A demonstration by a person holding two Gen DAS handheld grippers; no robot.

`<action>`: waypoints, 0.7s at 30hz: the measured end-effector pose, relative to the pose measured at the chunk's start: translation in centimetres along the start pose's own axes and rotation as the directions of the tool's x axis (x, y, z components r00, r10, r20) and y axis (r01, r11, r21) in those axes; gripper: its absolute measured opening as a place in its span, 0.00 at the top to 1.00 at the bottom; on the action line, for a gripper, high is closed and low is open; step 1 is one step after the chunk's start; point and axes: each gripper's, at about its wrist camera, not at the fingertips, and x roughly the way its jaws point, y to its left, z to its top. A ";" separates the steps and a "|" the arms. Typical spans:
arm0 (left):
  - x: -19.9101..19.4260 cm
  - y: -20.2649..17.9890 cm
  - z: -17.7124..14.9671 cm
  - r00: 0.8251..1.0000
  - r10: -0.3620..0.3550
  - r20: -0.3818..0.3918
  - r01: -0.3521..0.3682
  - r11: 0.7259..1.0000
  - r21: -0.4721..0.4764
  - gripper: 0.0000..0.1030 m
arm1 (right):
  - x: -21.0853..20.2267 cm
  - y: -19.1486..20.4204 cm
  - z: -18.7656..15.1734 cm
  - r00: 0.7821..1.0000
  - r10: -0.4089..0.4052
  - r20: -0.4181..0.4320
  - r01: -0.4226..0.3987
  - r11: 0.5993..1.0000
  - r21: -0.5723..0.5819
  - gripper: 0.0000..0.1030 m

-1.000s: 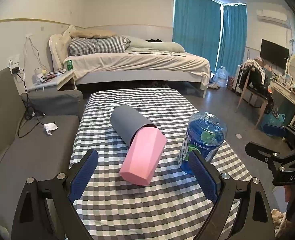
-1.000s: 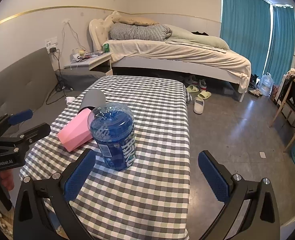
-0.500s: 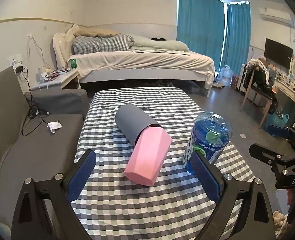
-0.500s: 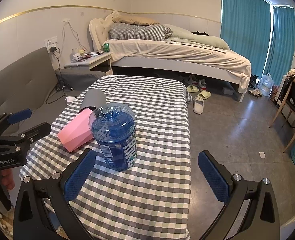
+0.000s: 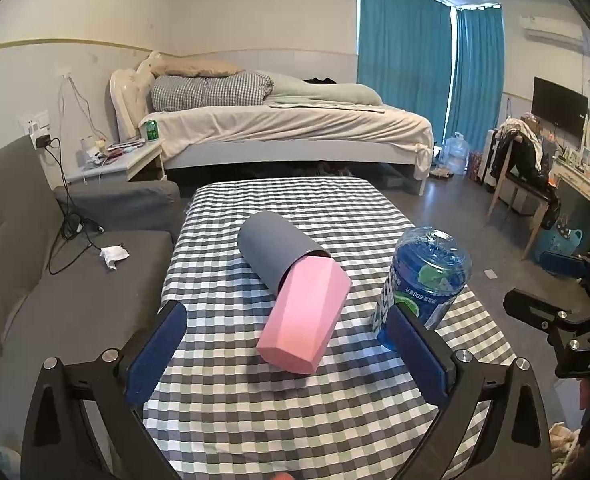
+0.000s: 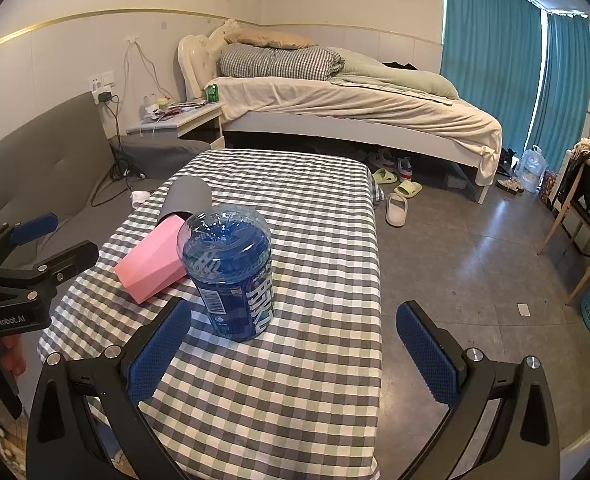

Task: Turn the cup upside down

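A pink faceted cup lies on its side on the checked tablecloth, its mouth end tucked into a grey cup that also lies on its side. A clear blue plastic cup stands to their right, its printing upside down. In the right wrist view the blue cup stands in front of the pink cup and the grey cup. My left gripper is open and empty, just short of the pink cup. My right gripper is open and empty, near the blue cup.
A grey sofa runs along the table's left side. A bed and a nightstand stand beyond the table. To the right is open floor with slippers and a chair.
My left gripper has come slightly nearer and turned a little, so the cups sit further right in its view. The right gripper has barely moved. The cups have not moved.
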 end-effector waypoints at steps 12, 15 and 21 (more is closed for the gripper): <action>-0.4 -0.1 0.2 1.000 0.004 0.022 -0.004 1.000 0.006 0.00 | -0.4 0.0 0.2 1.000 -0.008 0.024 0.008 1.000 0.006 0.00; -0.5 -0.1 0.2 1.000 0.005 0.026 -0.005 1.000 0.005 0.00 | -0.4 0.0 0.2 1.000 -0.007 0.025 0.007 1.000 0.006 0.00; -0.4 -0.1 0.3 1.000 0.006 0.026 -0.006 1.000 0.006 0.00 | -0.5 0.0 0.3 1.000 -0.008 0.023 0.007 1.000 0.004 0.00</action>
